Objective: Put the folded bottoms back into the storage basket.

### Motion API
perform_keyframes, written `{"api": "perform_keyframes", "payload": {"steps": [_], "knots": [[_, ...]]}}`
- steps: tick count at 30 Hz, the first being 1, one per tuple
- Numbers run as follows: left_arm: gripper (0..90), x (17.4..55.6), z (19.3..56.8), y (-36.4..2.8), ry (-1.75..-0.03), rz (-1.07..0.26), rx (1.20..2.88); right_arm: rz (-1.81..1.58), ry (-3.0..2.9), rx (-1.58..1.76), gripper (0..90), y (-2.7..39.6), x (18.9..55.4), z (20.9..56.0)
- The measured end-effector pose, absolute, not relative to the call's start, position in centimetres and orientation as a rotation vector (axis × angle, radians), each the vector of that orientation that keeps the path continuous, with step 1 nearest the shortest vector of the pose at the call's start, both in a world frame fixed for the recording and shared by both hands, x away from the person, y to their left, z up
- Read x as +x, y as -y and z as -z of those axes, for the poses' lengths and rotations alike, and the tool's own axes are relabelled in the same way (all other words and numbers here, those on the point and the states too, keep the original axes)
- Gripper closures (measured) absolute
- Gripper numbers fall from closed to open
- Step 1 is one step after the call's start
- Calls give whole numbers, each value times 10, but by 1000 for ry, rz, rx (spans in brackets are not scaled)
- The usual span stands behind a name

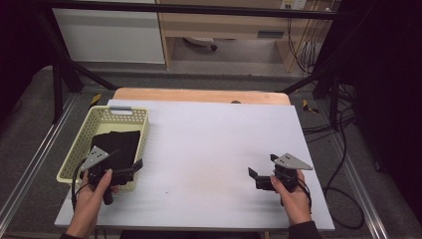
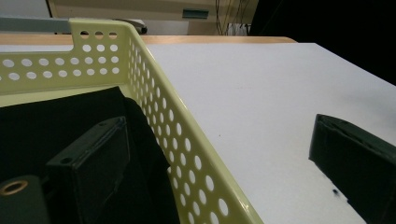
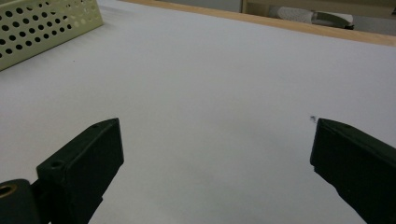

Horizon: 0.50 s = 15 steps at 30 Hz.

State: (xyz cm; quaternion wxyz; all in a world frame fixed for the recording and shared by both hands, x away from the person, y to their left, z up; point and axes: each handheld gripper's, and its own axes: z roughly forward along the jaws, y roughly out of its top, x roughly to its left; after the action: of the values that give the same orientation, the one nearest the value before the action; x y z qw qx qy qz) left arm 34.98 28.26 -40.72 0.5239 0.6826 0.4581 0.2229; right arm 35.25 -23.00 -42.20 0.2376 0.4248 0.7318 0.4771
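Note:
A pale yellow perforated basket [image 1: 74, 147] stands at the table's left. A black cloth [image 1: 117, 144] lies folded inside it. My left gripper [image 1: 130, 164] is at the basket's near right corner and is open. In the left gripper view its jaws straddle the basket's right wall [image 2: 154, 93], one jaw inside over the black cloth [image 2: 56, 116], the other outside above the white table [image 2: 261, 93]. My right gripper [image 1: 263, 166] hovers low over the table's right side. It is open, with nothing but bare white surface [image 3: 215, 93] between its jaws.
The white tabletop [image 1: 209, 144] rests on a wooden board whose edge [image 1: 199, 94] shows at the far side. Black frame legs [image 1: 59, 84] stand at both far corners. Cables [image 1: 343, 164] trail on the floor at the right.

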Motion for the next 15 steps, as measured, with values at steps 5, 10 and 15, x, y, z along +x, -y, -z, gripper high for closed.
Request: {"api": "perform_keyframes", "payload": {"steps": [5,10,15], "knots": [[47,350,407,-283,-1094,-533,1634,-1294,-2034,1147,29,227,353,426],[47,350,407,-283,-1095,-535,1635,-1291,-2061,1141,28,223,354,429],[47,349,407,-283,-1096,-536,1633,-1307,-2078,1142,29,219,354,434]]}}
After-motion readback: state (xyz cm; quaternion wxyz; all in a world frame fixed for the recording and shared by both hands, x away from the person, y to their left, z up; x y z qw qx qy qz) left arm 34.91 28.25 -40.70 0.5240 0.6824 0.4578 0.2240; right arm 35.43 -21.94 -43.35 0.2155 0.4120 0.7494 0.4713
